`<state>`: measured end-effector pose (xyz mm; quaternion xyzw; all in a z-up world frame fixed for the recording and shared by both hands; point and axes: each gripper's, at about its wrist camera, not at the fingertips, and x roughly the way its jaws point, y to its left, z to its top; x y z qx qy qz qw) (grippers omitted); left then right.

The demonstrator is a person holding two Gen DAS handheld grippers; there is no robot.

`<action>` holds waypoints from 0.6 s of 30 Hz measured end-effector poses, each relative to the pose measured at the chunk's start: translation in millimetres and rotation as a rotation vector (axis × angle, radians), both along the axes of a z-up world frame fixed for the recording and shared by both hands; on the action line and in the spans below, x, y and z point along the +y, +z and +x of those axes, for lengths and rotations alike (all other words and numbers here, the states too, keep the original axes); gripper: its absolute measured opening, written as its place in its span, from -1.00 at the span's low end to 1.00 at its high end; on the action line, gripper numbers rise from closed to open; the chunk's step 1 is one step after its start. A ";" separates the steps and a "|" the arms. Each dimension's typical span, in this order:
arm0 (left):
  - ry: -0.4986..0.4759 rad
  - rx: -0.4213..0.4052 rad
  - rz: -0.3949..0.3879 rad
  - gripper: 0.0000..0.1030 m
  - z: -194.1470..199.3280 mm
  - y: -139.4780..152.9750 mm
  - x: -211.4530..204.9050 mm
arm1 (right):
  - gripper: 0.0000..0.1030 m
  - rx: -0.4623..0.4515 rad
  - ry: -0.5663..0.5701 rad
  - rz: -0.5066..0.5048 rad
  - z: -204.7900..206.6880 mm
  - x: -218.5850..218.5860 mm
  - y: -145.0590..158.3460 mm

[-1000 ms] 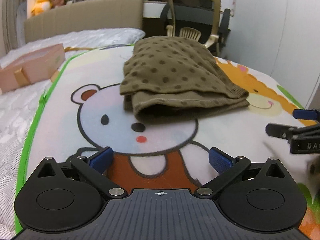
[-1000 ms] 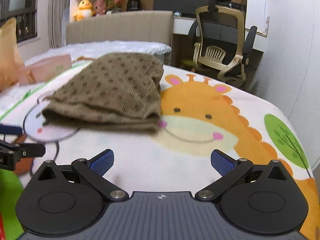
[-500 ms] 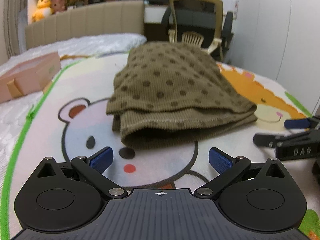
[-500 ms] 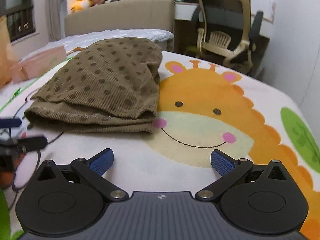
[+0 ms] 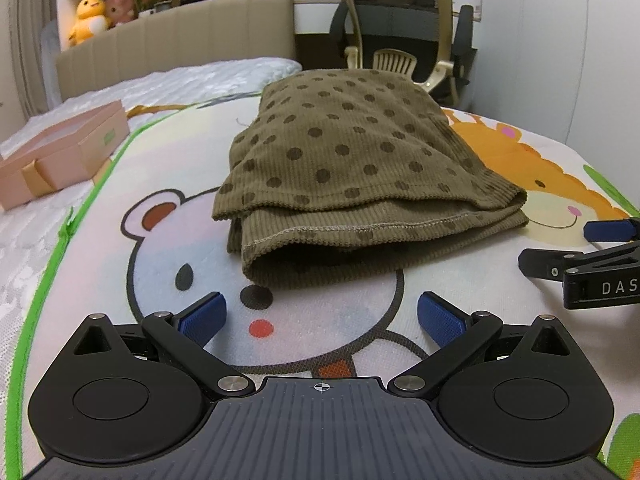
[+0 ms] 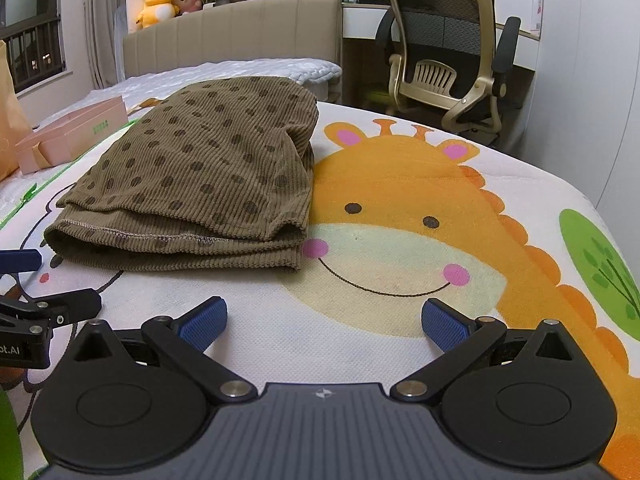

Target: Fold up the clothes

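Folded olive-brown polka-dot corduroy garment (image 5: 352, 184) lies on the cartoon-print bed cover (image 6: 400, 240), just ahead of both tools. Left tool (image 5: 322, 314) and right tool (image 6: 324, 320) spread wide, holding nothing, clear of the fabric.

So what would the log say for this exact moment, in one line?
left tongs: open, empty | right tongs: open, empty | brown polka-dot garment: folded, on cartoon animal mat | contact: none

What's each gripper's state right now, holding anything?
Left gripper: open, empty, short of the folded brown garment.
Right gripper: open, empty, over the mat beside the garment.
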<state>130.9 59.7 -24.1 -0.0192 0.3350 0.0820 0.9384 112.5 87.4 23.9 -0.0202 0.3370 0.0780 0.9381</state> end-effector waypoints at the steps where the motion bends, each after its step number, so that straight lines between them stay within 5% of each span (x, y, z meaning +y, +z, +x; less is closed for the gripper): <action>1: 0.000 0.000 0.001 1.00 0.0 0.0 -0.3 | 1.00 0.000 0.000 0.000 0.0 0.0 0.0; 18: 0.001 0.001 0.004 1.00 0.1 -0.2 -0.8 | 1.00 -0.001 0.000 0.001 0.4 0.3 -0.5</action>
